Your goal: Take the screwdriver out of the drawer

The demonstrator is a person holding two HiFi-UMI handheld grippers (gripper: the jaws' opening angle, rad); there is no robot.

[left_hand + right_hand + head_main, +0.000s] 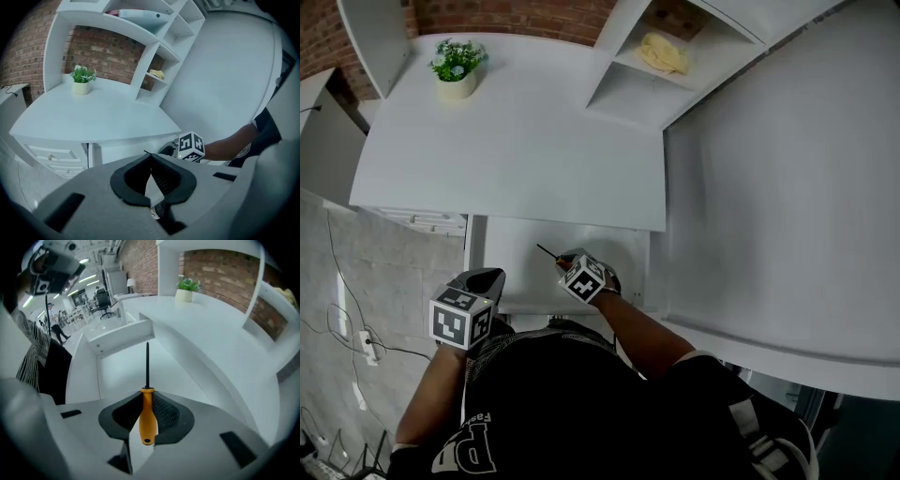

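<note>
An orange-handled screwdriver [148,416] with a thin black shaft [147,364] sits between the jaws of my right gripper [147,391], which is shut on the handle. The shaft points out over the white floor of the open drawer [119,371]. In the head view my right gripper [568,265] hovers above the drawer [520,272] under the desk's front edge, and the screwdriver's shaft [548,252] sticks out to the upper left. My left gripper [490,277] hangs at the drawer's left front corner; its jaws [150,155] are shut with nothing between them.
On the white desk top [516,141] stands a small potted plant [457,67]. A yellow cloth [664,53] lies on a shelf at the back right. A drawer unit [422,220] stands to the left, with cables and a socket [366,342] on the floor.
</note>
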